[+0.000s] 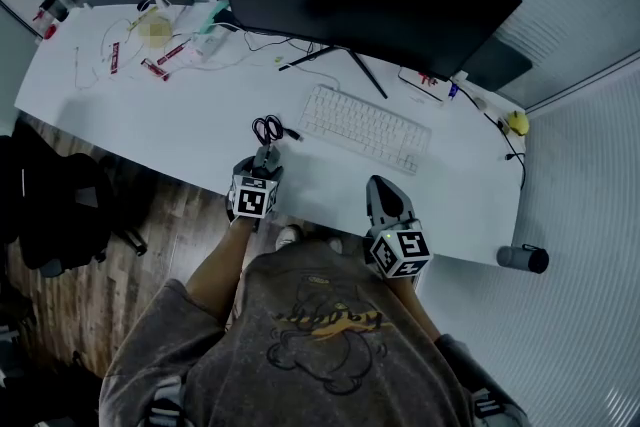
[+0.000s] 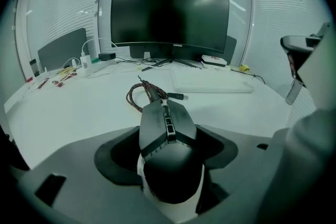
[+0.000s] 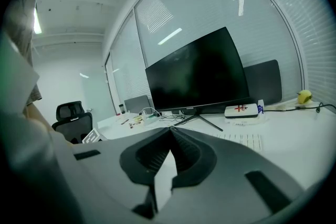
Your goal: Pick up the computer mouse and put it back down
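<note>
Just past the person's grey shirt (image 1: 330, 325), the left gripper (image 1: 265, 153) hangs over the counter (image 1: 180, 125), left of the keyboard (image 1: 365, 127). Its own view shows wide-set jaws clamped on the computer mouse (image 2: 167, 134). The right gripper (image 3: 169, 131) is closed and empty.

Head view steeply down over desk (image 1: 200, 130), both gripper views low along it, facing monitor (image 2: 168, 13) all share
</note>
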`<state>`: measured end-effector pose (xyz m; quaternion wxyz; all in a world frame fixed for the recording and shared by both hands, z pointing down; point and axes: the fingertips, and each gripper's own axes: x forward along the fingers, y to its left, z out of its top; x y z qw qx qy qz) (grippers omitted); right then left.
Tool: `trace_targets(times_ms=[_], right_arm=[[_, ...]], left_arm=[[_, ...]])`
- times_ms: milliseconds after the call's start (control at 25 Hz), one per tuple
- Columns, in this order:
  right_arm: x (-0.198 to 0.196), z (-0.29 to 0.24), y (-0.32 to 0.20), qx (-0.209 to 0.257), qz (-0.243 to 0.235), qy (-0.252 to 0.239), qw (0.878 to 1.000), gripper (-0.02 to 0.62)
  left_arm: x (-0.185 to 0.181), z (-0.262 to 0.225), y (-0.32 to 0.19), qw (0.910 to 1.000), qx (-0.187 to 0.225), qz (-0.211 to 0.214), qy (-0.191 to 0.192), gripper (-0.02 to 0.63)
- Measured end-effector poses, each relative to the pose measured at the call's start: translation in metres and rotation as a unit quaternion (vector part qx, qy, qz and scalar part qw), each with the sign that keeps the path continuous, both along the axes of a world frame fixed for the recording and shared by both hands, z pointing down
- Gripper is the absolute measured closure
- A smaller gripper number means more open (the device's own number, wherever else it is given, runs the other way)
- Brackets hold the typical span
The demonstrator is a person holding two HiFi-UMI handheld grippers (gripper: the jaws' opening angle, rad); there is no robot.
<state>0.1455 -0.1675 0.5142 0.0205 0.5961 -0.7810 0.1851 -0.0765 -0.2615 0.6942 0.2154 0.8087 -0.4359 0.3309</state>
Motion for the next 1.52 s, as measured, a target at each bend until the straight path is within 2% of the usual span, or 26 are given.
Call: trace_targets(times_ms=[200,560,840,1200,1520], right_arm=[[0.003,0.000,-0.001,0.000,0.004,0.001,1.000,0.589],[0.010,0.000,0.000,-0.002,0.012,0.003,1.000,0.589],[0.011,0.001,0.001,-0.004,0.013,0.002,1.000,0.589],[0.011,0.002,0.005,-0.004,0.007,0.001,1.000,0.589],[0.005,0.002,0.004,0.000,-0.010,0.000,1.000,0.589]], left_arm=[[0.000,0.010,-0.001,0.9999,-0.010,0.005,-0.013,0.288],[0.006,0.012,-0.010,0.9993,0.006,0.018,-0.034,0.287],[0.003,0.009,-0.005,0.9994,0.001,0.002,-0.036,0.287],[0.004,-0.008,-0.011,0.9995,0.027,-0.016,-0.008,0.287],[0.007,-0.061,-0.018,0.9965,0.070,-0.027,0.036,0.287]])
